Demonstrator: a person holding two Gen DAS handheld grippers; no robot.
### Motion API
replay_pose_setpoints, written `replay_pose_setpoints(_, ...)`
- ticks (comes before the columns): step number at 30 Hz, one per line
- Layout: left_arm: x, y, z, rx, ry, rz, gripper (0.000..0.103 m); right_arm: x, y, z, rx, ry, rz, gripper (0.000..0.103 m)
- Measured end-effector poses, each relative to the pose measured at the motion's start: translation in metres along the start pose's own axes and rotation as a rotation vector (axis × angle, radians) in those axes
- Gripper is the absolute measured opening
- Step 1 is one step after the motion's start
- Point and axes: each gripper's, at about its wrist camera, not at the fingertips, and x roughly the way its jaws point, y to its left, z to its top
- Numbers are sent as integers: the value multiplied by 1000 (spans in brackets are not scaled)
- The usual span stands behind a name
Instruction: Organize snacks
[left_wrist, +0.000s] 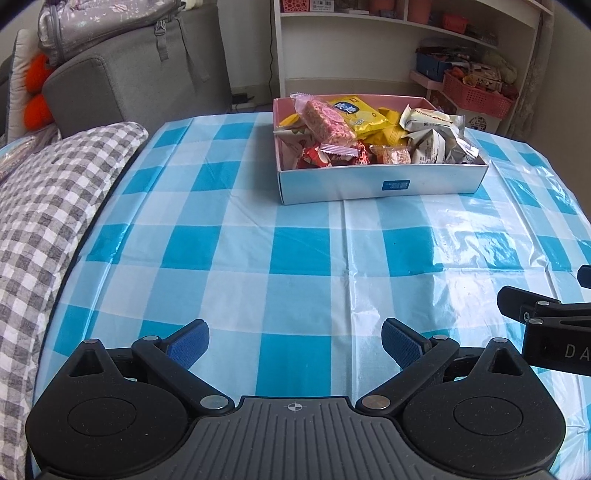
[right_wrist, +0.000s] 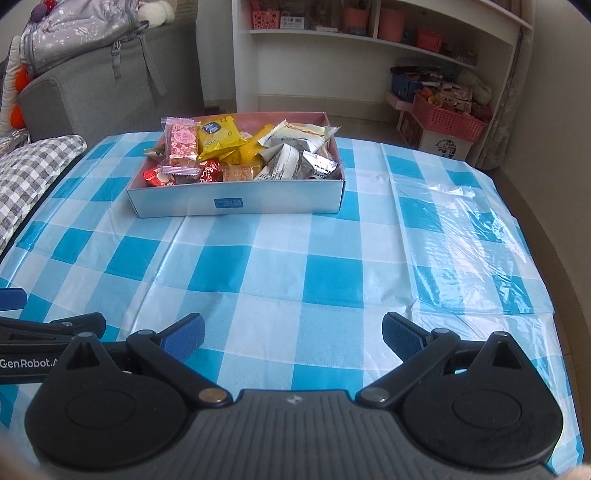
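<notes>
Blue-checked cloth covers the desk (right_wrist: 295, 266) where we hold the left gripper (left_wrist: 294, 343) and right gripper (right_wrist: 293, 338) spread and empty, side by side, well short of the snacks (right_wrist: 236, 155) already gathered in the box (right_wrist: 236, 201) ahead of both, probably finished.

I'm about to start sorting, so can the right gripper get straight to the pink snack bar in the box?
Probably yes: the right gripper is open, and only bare tablecloth lies before the box; the pink snack bar sits on top.
</notes>
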Motion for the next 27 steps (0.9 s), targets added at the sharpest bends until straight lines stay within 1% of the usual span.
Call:
replay_pose_setpoints(5, 0, 0, -2, 6, 5, 2, 101, -2, -1, 1, 5, -20, -13, 102)
replay_pose_setpoints(27, 1, -1, -4, 11, 17, -2, 101, 0, -2, 1, 10, -17, -22, 103)
